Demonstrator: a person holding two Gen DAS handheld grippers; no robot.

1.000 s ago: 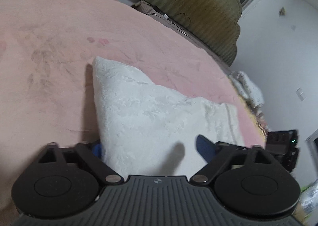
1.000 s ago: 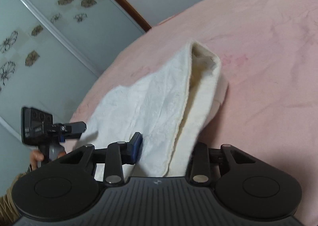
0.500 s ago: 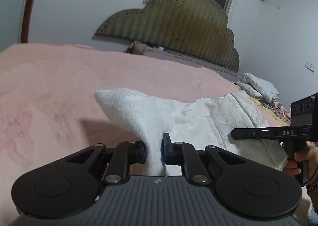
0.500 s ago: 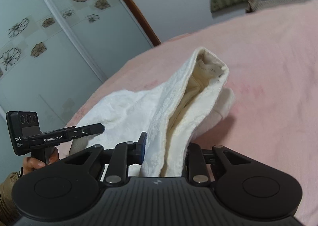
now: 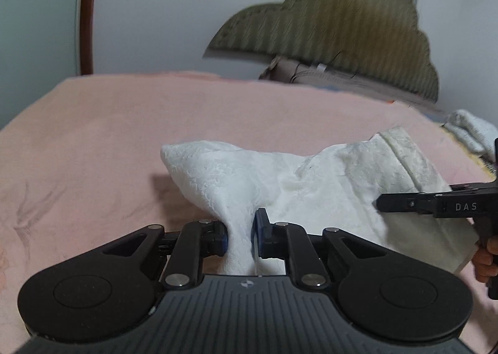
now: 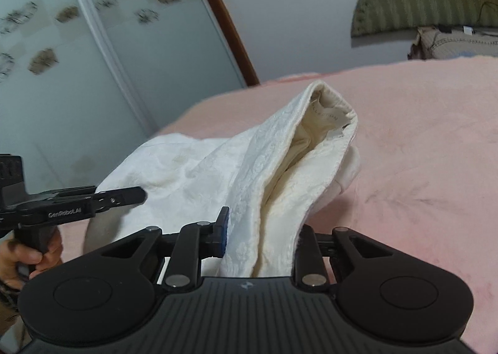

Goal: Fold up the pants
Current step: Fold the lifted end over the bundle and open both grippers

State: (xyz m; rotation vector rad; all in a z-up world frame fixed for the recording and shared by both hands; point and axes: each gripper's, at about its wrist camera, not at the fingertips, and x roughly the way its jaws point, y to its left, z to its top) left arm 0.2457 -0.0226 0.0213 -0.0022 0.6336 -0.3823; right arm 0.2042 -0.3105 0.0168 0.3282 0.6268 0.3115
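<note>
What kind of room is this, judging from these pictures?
Most likely a bedroom: a bed with a pink blanket, a padded headboard against the wall, and a sliding wardrobe door beside it.

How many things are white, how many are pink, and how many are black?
White: 2, the white pants and a bundle of white cloth at the bed's far edge.
Pink: 1, the pink blanket.
Black: 2, the left gripper and the right gripper, both clamped on the pants.
Total: 5
</note>
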